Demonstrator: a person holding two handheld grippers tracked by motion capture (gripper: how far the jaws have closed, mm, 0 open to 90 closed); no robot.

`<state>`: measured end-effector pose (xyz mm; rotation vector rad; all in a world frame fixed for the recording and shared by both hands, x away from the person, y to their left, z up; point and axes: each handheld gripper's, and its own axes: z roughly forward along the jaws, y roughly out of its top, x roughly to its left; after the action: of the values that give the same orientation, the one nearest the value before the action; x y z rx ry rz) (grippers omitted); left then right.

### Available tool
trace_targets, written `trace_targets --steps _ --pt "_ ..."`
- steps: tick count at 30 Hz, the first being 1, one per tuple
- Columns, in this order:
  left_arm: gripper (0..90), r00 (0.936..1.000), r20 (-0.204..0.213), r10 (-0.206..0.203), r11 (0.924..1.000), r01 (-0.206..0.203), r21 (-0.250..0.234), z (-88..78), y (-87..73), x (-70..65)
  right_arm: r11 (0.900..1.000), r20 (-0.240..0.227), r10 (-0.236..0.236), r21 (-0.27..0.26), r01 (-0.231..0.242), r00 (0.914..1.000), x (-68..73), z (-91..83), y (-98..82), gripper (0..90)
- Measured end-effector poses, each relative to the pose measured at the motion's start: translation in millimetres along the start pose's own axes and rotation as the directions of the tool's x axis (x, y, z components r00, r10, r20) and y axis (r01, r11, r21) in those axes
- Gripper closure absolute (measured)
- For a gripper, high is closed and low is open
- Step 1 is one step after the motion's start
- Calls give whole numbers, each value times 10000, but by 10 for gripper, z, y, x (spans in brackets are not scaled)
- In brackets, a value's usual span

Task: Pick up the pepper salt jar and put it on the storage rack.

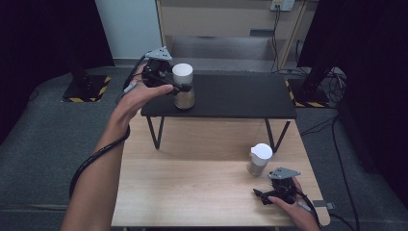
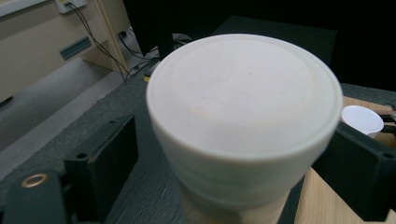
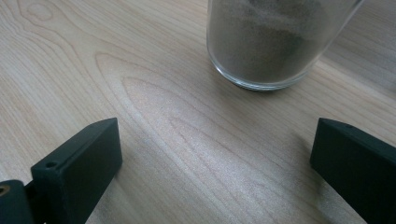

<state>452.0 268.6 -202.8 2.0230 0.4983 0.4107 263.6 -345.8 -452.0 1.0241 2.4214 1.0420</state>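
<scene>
Standing on the raised black shelf (image 1: 231, 98) at the far side of the table (image 1: 192, 183), a glass jar (image 1: 183, 86) with a white lid sits upright between the jaws of the left hand-held gripper (image 1: 179, 88). In the left gripper view the jar (image 2: 243, 126) fills the space between the two black jaws, and a gap shows beside the left jaw, so the pads appear to be off the glass: the jaws stand parted around it without pressing. The likely reading is that the jar rests on the shelf under its own weight and the grip is slack so the left hand (image 1: 139, 94) can draw back without tipping it.

A second jar (image 1: 259, 159) of the same kind stands on the light wood of the table, just ahead of the right hand-held gripper (image 1: 262, 195), apart from it. In the right gripper view its jaws are spread wide over bare wood, with the jar's base (image 3: 275, 42) beyond the tips, lined up as if for an approach.

Both jars are lidded. The near one holds a grey-brown, fine powder that reaches well up the glass; the far one's lower part shows a similar dull tone, though its fill level cannot be told.
</scene>
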Motion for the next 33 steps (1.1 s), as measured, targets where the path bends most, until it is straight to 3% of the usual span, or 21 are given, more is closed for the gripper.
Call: trace_targets --steps 11,16,25,33 --pt "27 9937 -952 588 9969 -534 576 -254 -52 -307 10000 16 -2 1 2 10000 4 -1 0 29" --pt "26 9901 -1294 547 9978 -494 438 -396 -163 -437 10000 14 7 2 -7 10000 4 -1 0 30" --pt "27 9866 -1402 837 9959 -781 448 -605 -313 -724 10000 44 28 10 -28 10000 12 -4 0 32" --pt "28 9866 -1346 917 9946 -842 602 -630 -451 -934 9999 126 104 -10 -104 9999 37 -11 -10 35"
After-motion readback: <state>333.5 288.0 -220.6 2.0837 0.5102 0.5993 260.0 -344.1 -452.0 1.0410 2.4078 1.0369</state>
